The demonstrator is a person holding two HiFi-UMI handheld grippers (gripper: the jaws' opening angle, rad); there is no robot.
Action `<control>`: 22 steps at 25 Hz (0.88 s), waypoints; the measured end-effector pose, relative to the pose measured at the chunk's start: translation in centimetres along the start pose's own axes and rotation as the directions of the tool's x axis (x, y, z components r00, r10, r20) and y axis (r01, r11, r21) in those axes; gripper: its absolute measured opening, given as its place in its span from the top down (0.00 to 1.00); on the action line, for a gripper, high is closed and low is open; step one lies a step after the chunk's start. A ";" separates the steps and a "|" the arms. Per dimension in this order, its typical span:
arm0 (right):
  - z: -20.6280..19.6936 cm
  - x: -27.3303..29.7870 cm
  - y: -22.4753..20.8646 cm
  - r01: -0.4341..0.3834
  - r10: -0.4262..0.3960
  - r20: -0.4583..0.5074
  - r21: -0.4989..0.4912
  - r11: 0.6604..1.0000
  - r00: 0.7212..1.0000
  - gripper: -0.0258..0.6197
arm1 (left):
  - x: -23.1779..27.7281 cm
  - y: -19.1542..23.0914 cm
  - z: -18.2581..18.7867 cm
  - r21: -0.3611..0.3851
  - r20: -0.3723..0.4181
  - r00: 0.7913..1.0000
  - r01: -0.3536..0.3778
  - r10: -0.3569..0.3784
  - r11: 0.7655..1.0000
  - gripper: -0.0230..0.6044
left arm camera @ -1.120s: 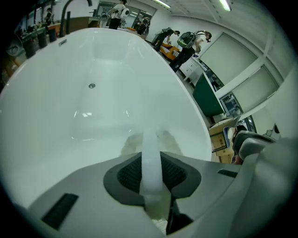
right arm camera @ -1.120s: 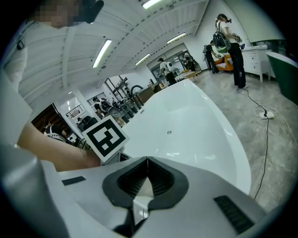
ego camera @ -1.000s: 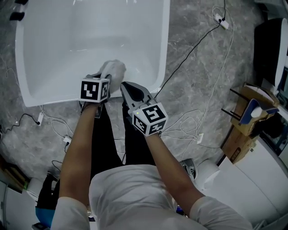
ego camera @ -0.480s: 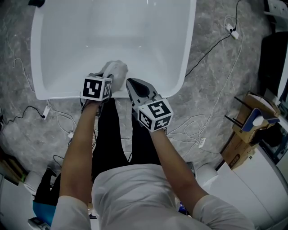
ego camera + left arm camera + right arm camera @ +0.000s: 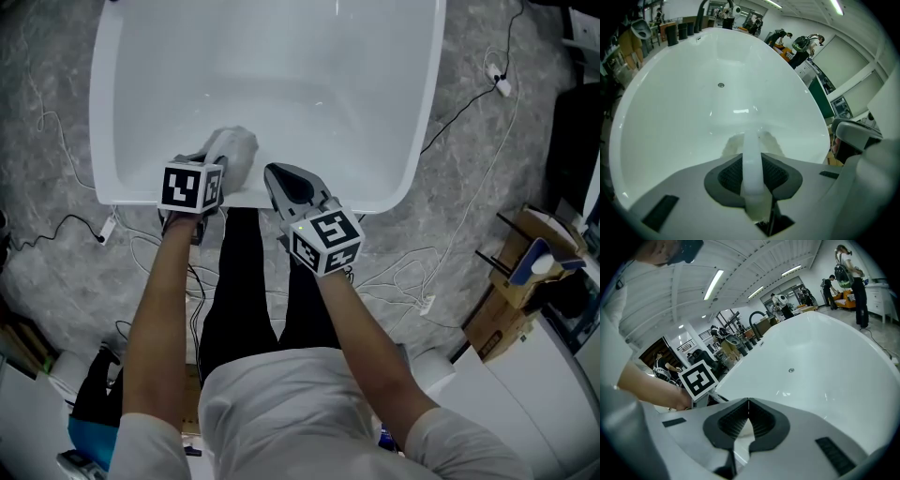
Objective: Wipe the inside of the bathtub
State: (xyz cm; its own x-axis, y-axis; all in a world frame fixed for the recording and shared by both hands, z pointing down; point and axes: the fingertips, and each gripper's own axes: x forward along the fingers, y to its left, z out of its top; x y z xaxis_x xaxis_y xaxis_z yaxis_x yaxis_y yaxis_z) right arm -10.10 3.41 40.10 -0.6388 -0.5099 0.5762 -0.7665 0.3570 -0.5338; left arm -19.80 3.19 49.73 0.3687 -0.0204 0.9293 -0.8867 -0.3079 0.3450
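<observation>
The left gripper [image 5: 217, 161] has its fingers clamped on a white cloth [image 5: 234, 147] lying against the near inner wall of the white bathtub [image 5: 281, 66], and just right of it the right gripper [image 5: 274, 178] is at the near rim, fingers closed together on nothing.

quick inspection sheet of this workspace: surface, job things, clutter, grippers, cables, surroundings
surface: grey marbled stone floor; no spills seen
job's things: glossy white bathtub, bare inside apart from a small round metal drain; pale grey-white cloth lying against the near inner wall
clutter: brown cardboard box on the floor at the right
grippers: left gripper closed on the cloth; right gripper with fingers together, empty, above the tub's near rim
cables: black cable and loose white cables trailing across the floor near the tub
surroundings: open workshop hall; people standing far off
</observation>
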 end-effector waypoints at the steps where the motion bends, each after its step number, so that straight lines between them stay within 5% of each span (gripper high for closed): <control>1: 0.0 0.3 0.3 -0.004 0.004 -0.003 -0.002 1.000 1.000 0.93 | -0.3 0.7 -0.1 -0.003 0.002 1.000 -0.005 0.005 1.000 0.81; 14: -0.7 5.2 4.1 -0.056 0.053 -0.055 -0.045 0.997 0.997 0.93 | -3.6 7.7 -1.4 -0.018 -0.005 0.999 -0.043 0.043 0.999 0.81; 22: -1.2 9.1 6.7 -0.131 0.119 -0.133 -0.082 0.988 0.984 0.93 | -4.7 11.5 -2.1 0.040 -0.113 0.992 -0.057 0.061 0.998 0.81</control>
State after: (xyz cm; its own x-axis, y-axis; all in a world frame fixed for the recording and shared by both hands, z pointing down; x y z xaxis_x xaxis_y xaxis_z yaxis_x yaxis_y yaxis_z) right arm -21.13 2.10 42.58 -0.7286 -0.3554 0.5855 -0.6794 0.4836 -0.5519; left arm -32.29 1.78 49.63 0.2804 0.0684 0.9575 -0.8942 -0.3441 0.2864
